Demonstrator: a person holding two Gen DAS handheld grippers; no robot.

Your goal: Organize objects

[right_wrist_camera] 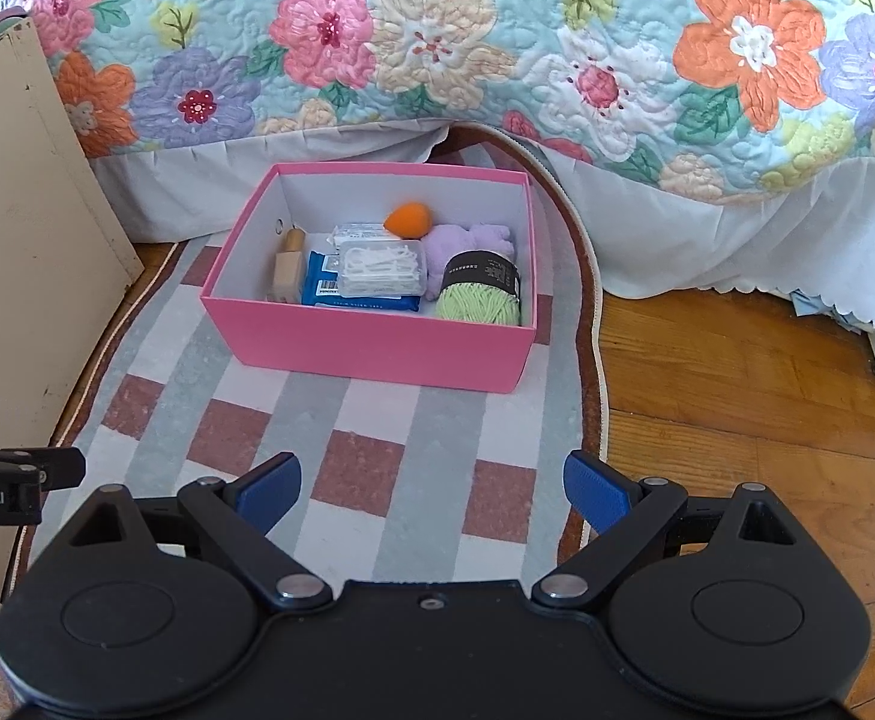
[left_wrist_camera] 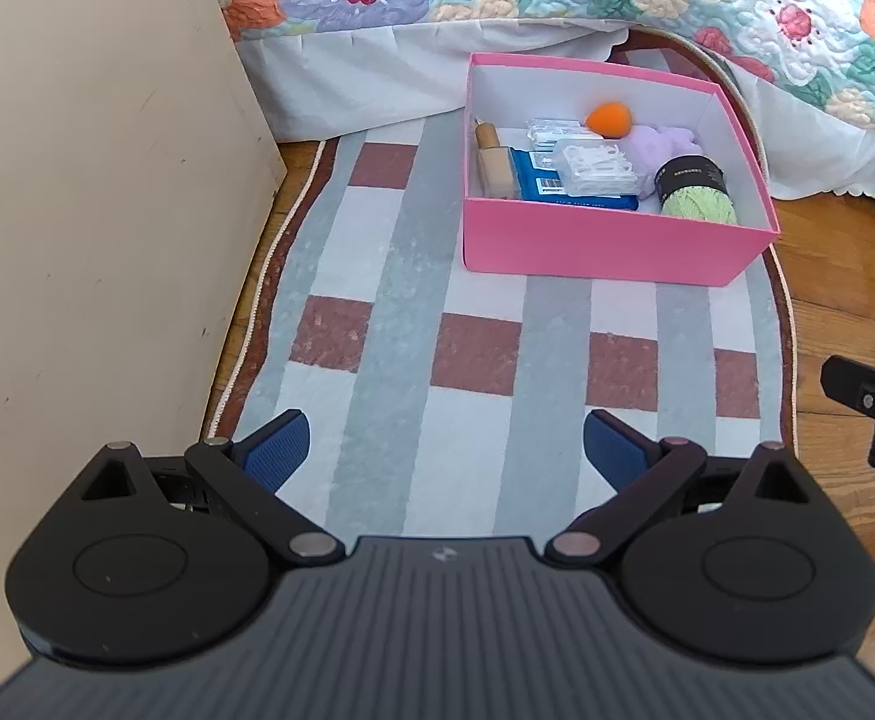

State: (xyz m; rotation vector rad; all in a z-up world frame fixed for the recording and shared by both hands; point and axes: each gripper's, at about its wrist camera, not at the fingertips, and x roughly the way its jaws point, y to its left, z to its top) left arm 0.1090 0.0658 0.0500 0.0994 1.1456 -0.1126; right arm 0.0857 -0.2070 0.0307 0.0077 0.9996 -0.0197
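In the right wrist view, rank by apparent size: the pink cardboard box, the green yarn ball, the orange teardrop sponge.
1. Pink cardboard box, by far.
2. Green yarn ball.
3. Orange teardrop sponge, though it sits farther back, partly hidden.

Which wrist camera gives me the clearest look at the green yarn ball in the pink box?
The right wrist view. There the green yarn ball shows its dark label and most of its strands above the pink box wall. In the left wrist view the near wall hides the lower part of the yarn.
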